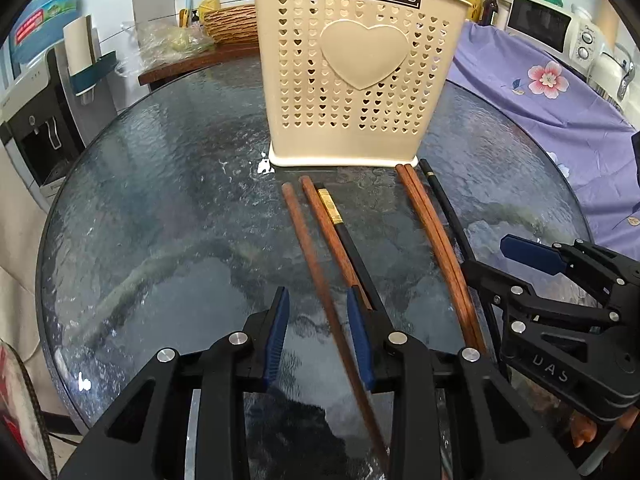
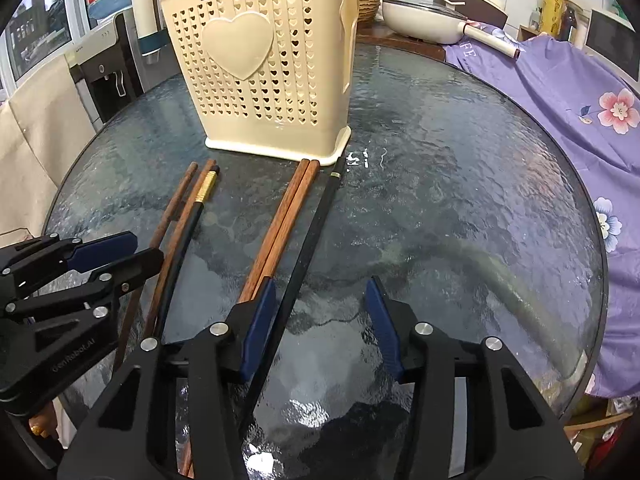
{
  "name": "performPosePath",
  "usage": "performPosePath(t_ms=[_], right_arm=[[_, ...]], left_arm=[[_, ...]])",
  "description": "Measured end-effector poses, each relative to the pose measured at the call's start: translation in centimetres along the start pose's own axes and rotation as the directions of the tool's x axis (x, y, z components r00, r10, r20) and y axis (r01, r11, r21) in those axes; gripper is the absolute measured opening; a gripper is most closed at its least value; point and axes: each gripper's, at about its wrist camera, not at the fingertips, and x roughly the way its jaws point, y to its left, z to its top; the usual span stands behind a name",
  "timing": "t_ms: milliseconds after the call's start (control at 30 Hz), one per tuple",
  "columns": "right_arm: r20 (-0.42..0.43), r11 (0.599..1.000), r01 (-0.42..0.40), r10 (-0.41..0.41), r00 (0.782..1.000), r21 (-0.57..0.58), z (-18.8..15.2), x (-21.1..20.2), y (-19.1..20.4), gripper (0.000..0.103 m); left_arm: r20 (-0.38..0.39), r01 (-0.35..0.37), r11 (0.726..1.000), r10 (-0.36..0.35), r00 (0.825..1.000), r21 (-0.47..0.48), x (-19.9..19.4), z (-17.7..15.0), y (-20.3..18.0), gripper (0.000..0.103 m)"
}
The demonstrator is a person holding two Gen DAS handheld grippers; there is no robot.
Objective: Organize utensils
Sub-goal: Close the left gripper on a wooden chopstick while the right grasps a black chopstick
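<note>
On a round textured-glass table (image 1: 160,200), we see a cream plastic utensil holder (image 1: 356,80) with heart-shaped perforations standing upright near the far side, a wooden handle and a metal ladle bowl rising above its rim. Six chopsticks lie flat on the glass just in front of its base, their thick ends toward the holder. From the left wrist view, a lone brown wooden chopstick (image 1: 312,264) runs between the fingers of the left gripper (image 1: 320,316); its blue pads stand apart on either side of the stick, and we cannot see them pressing on it, so the jaws read as parted around it. Just beside it lie a second brown chopstick (image 1: 324,232) and a black chopstick with a gold band (image 1: 340,224), both passing under that gripper's right-hand finger. Further right, a pair of brown chopsticks (image 1: 432,232) lies side by side, touching. From the right wrist view, a plain black chopstick (image 2: 308,236) passes between the fingers of the right gripper (image 2: 320,304), close against the left-hand pad while the other pad stands well clear, so those jaws are also parted and gripping nothing. Each gripper shows at the edge of the other's view. A purple floral cloth (image 2: 560,92) drapes the table's right edge; a water dispenser (image 1: 36,120) stands at left.
</note>
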Motion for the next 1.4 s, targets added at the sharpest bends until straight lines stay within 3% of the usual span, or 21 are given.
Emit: performPosePath(t_ms=[433, 967, 1233, 1400], right_arm=[[-0.049, 1.0, 0.029, -0.029, 0.998, 0.009, 3.7, 2.5, 0.0, 0.037], [-0.04, 0.997, 0.07, -0.069, 0.997, 0.021, 5.5, 4.3, 0.2, 0.012], [-0.02, 0.997, 0.034, -0.033, 0.999, 0.066, 5.3, 4.1, -0.8, 0.012], [0.018, 0.989, -0.049, 0.047, 0.999, 0.14, 5.3, 3.7, -2.6, 0.009]], left_arm=[[-0.038, -0.019, 1.0, 0.019, 0.999, 0.001, 2.4, 3.7, 0.7, 0.019], [-0.028, -0.075, 0.997, 0.075, 0.997, -0.012, 3.7, 4.9, 0.7, 0.009], [-0.019, -0.063, 0.997, 0.062, 0.998, -0.038, 3.4, 4.5, 0.8, 0.008], [0.005, -0.025, 0.997, 0.026, 1.0, -0.076, 2.8, 4.5, 1.5, 0.007]])
